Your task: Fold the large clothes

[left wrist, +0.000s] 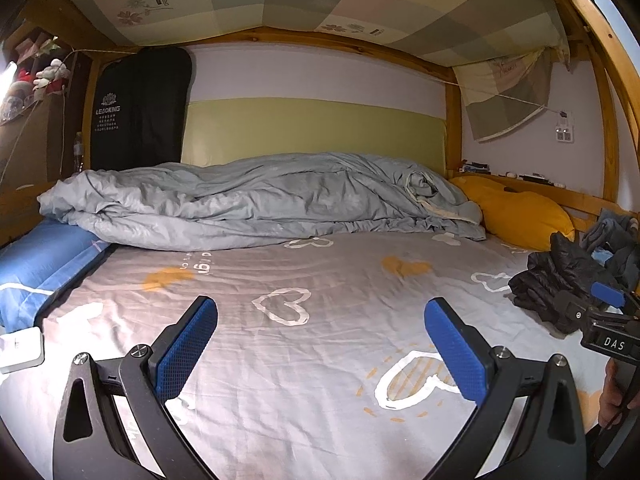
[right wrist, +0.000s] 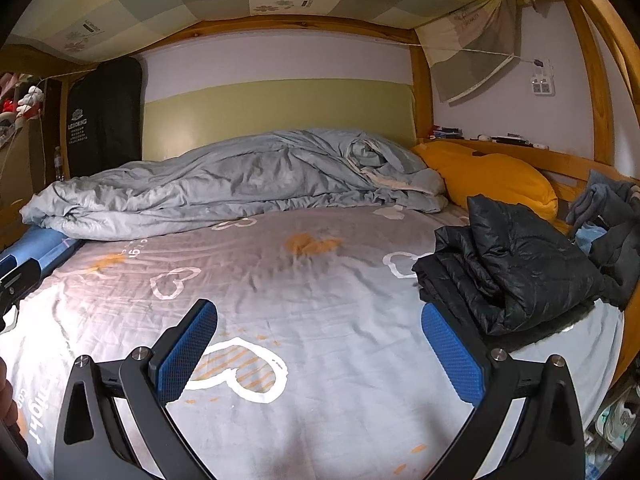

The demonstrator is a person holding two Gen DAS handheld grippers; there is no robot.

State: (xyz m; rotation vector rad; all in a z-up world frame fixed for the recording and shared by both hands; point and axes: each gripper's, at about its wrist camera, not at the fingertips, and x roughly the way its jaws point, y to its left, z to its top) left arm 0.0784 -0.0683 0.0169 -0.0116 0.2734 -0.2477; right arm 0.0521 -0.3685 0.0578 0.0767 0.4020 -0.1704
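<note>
Black jacket (right wrist: 516,268) bunched up on the sheet (right wrist: 320,300), just in front of the yellow pillow (right wrist: 500,176), grey clothes (right wrist: 612,216) heaped beside it. Sits forward-right of both tools, long side running roughly toward the pillow. Right gripper (right wrist: 320,356) way nearer, right finger nearly at the hem. Left gripper (left wrist: 320,352) well apart from it. Both spread wide, holding nothing.

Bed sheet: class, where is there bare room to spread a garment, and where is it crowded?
Free: the middle of the sheet, bordered by the grey duvet behind and the open grippers in front. Crowded: the right side, with the black jacket and yellow pillow.
</note>
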